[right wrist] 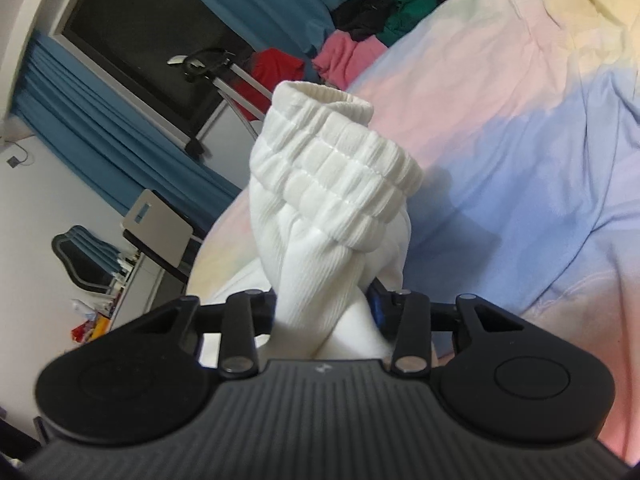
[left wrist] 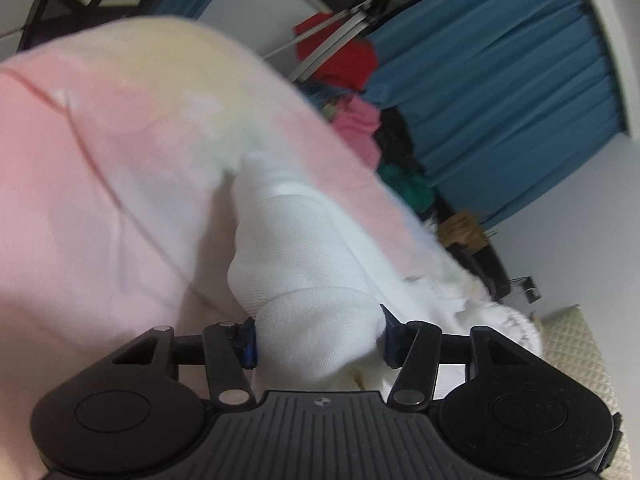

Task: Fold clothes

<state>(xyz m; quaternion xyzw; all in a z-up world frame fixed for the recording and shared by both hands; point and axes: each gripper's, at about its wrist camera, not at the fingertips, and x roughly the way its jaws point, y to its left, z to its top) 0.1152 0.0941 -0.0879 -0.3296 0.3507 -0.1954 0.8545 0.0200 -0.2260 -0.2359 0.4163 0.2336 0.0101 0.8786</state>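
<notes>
1. The white garment point(right wrist: 332, 184) is a soft, ribbed knit with a gathered elastic waistband point(right wrist: 340, 160); I judge it light and limp, likely to sag and slide wherever it is unsupported, yet not fragile and not slippery, since the ribbing gives the pads purchase.
2. Best hold, in my judgement, is on the thick elastic band or a doubled seam rather than single thin cloth; a bunched fistful folds crookedly.
3. The right gripper point(right wrist: 326, 312) is closed onto a twisted bunch of the white garment; the band rises clear of the pastel bedsheet point(right wrist: 520, 140), up and ahead of the tips.
4. The left gripper point(left wrist: 318, 340) clamps another thick wad of the same white cloth point(left wrist: 304, 264); its blue-padded fingers point(left wrist: 249, 344) stand apart only by the wad's thickness; the cloth runs forward from the tips, above the bedsheet.
5. Beyond the bedsheet's far edge lies a pile of clothes point(right wrist: 352, 54), red, pink, black and green, before blue curtains point(left wrist: 500, 112).
</notes>
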